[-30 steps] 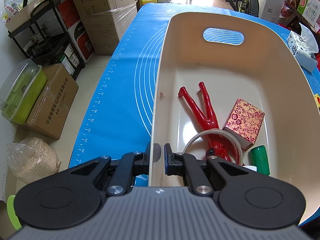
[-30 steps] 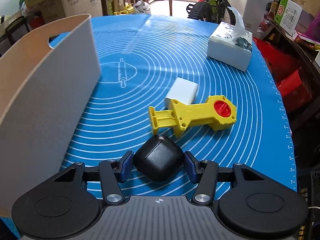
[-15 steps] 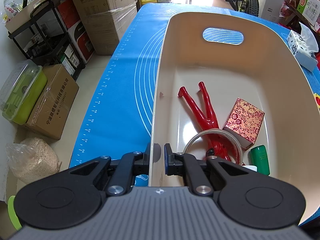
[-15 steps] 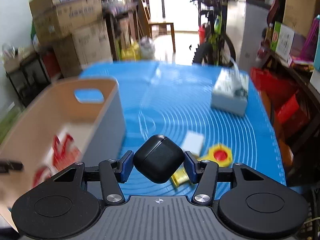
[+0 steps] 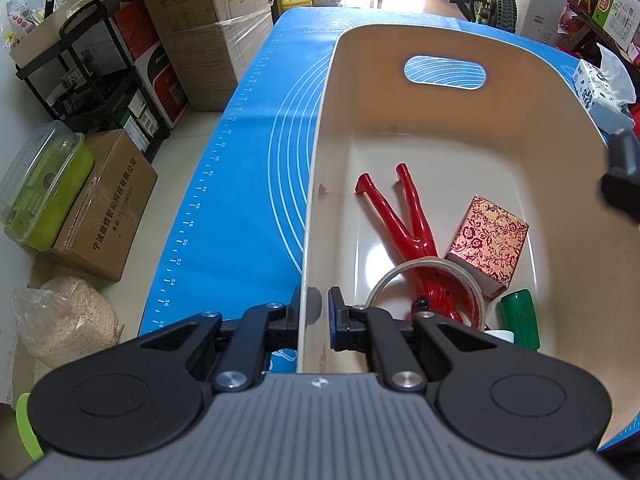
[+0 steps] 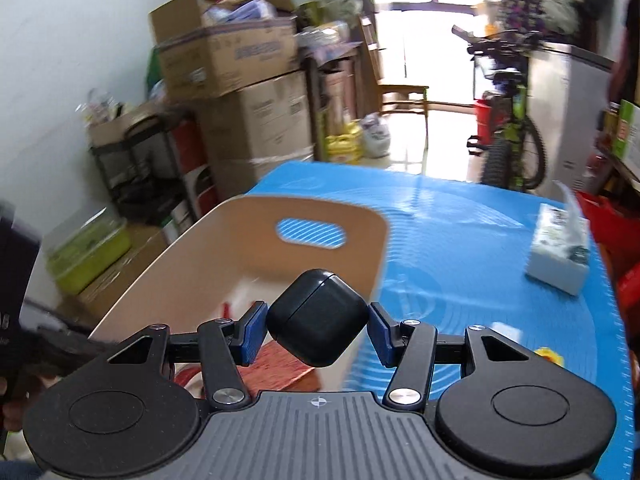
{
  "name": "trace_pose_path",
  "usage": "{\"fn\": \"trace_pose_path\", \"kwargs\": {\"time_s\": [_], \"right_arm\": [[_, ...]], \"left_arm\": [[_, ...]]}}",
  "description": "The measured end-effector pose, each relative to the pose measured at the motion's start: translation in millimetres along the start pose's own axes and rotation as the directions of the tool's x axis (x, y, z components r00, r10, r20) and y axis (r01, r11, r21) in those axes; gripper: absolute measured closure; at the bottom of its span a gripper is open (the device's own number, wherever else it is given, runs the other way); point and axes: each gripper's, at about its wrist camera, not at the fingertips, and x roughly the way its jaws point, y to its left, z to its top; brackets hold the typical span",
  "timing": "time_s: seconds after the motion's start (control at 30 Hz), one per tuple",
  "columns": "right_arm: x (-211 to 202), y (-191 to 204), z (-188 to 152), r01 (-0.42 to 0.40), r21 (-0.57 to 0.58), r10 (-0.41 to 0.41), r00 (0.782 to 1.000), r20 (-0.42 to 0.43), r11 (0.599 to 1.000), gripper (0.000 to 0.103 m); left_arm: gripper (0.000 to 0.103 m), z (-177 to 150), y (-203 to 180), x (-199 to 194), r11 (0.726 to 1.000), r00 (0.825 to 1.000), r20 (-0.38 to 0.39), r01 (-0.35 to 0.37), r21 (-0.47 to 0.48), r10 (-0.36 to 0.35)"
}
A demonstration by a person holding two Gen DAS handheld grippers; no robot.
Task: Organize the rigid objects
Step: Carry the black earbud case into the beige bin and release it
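My left gripper (image 5: 314, 314) is shut on the near left wall of the cream bin (image 5: 320, 184). Inside the bin lie a red figure (image 5: 404, 220), a red patterned box (image 5: 486, 246), a tape ring (image 5: 400, 274) and a green cylinder (image 5: 520, 318). My right gripper (image 6: 318, 322) is shut on a black earbud case (image 6: 318, 316) and holds it in the air above the bin (image 6: 224, 256). Part of the right gripper shows blurred at the right edge of the left wrist view (image 5: 622, 176).
The bin stands on a blue mat (image 5: 248, 176) on a table. A tissue box (image 6: 560, 252), a yellow toy (image 6: 550, 356) and a white block (image 6: 506, 330) lie on the mat right of the bin. Cardboard boxes (image 5: 100, 204) and shelves stand on the floor at left.
My right gripper has lifted the black case off the mat and carried it left, over the bin. The left gripper has stayed on the bin wall.
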Motion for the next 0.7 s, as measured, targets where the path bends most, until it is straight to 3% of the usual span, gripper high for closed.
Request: {"fn": "trace_pose_path", "kwargs": {"time_s": [0.37, 0.57, 0.7], "right_arm": [[33, 48, -25, -0.077, -0.13, 0.058, 0.988, -0.146, 0.989, 0.045], [37, 58, -32, -0.07, -0.209, 0.036, 0.986, -0.161, 0.975, 0.044], [36, 52, -30, -0.081, -0.195, 0.048, 0.985, -0.165, 0.977, 0.043]], "left_arm": [[0.092, 0, 0, 1, 1.0, 1.0, 0.002, 0.002, 0.0, -0.002], [0.092, 0, 0, 1, 1.0, 1.0, -0.001, -0.001, 0.0, 0.001], [0.092, 1, 0, 1, 1.0, 1.0, 0.001, -0.003, 0.001, 0.003]]}}
